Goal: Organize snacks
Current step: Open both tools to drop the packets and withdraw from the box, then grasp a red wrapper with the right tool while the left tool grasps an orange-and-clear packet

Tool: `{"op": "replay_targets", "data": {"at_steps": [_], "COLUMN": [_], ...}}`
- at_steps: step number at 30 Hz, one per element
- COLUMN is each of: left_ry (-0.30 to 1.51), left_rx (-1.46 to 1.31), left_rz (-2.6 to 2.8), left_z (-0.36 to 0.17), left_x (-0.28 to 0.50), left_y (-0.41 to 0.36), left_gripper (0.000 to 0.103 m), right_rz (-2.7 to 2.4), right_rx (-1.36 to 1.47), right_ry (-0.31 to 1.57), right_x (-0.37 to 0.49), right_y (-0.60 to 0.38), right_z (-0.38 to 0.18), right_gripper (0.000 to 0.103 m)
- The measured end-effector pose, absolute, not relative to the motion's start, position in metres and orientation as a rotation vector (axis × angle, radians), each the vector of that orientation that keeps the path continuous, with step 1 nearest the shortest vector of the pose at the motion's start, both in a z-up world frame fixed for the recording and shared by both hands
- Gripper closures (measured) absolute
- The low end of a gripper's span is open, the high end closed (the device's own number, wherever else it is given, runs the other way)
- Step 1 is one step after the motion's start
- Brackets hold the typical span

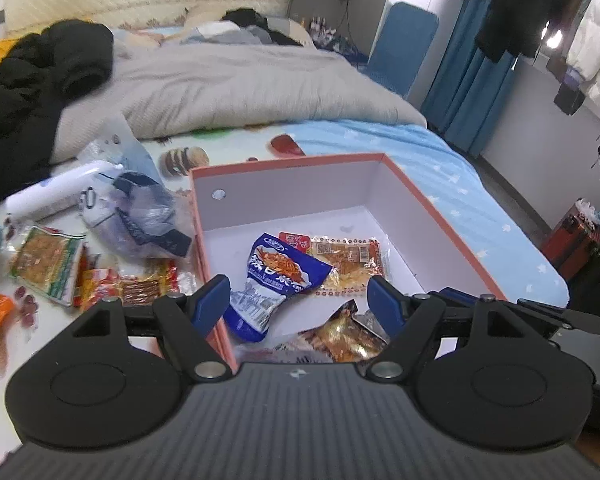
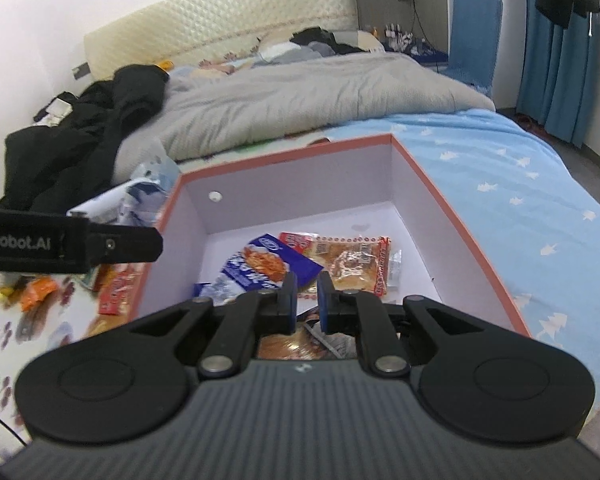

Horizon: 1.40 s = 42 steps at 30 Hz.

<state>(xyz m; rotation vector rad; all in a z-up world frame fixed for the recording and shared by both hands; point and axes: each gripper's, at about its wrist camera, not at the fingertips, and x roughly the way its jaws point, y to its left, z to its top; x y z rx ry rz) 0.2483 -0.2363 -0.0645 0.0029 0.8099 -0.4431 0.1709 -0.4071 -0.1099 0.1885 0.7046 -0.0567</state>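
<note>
An open orange box [image 1: 452,220] with a white inside lies on the bed; it also shows in the right wrist view [image 2: 456,224]. Inside lie a blue snack bag [image 1: 268,284] [image 2: 260,268], a clear packet with red edges [image 1: 348,260] [image 2: 356,264] and a golden-brown packet [image 1: 340,340] near the front. My left gripper [image 1: 300,300] is open, above the box's left front wall, with the blue bag between its fingers but not gripped. My right gripper [image 2: 307,296] is shut and empty above the box's front. Loose snacks [image 1: 112,284] lie left of the box.
A crumpled plastic bag [image 1: 136,208] and a white tube [image 1: 56,192] lie left of the box. A grey duvet [image 1: 228,88] and a black coat [image 1: 32,80] cover the far bed. The left gripper's arm [image 2: 68,246] crosses the right wrist view at the left.
</note>
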Motion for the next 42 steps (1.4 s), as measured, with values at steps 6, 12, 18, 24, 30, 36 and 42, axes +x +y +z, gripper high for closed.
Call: {"op": "replay_targets", "data": {"at_steps": [6, 12, 18, 24, 30, 36, 42], "left_ry": [0.763, 0.717, 0.685, 0.676, 0.669, 0.679, 0.693], "left_rx": [-0.005, -0.013, -0.022, -0.039, -0.073, -0.095, -0.11], "left_rz": [-0.42, -0.401, -0.385, -0.345, -0.288, -0.227, -0.151], "left_z": [-0.042, -0.025, -0.017, -0.018, -0.024, -0.035, -0.055], "left_x": [0.202, 0.154, 0.109, 0.068, 0.034, 0.01, -0.001], "left_y": [-0.207, -0.177, -0.147, -0.114, -0.082, -0.05, -0.02], "left_gripper": [0.024, 0.024, 0.024, 0.024, 0.024, 0.024, 0.024], "right_rz": [-0.036, -0.011, 0.008, 0.041, 0.101, 0.168, 0.259], "right_rx": [0.201, 0.201, 0.198, 0.183, 0.162, 0.144, 0.119], "right_ry": [0.665, 0.619, 0.575, 0.57, 0.565, 0.566, 0.586], "right_x": [0.134, 0.099, 0.067, 0.039, 0.016, 0.004, -0.002], "right_y": [-0.387, -0.366, -0.347, -0.322, -0.297, -0.274, -0.243], "right_z": [-0.088, -0.069, -0.057, -0.054, -0.055, -0.06, -0.072], "right_gripper": [0.091, 0.091, 0.089, 0.089, 0.089, 0.089, 0.089]}}
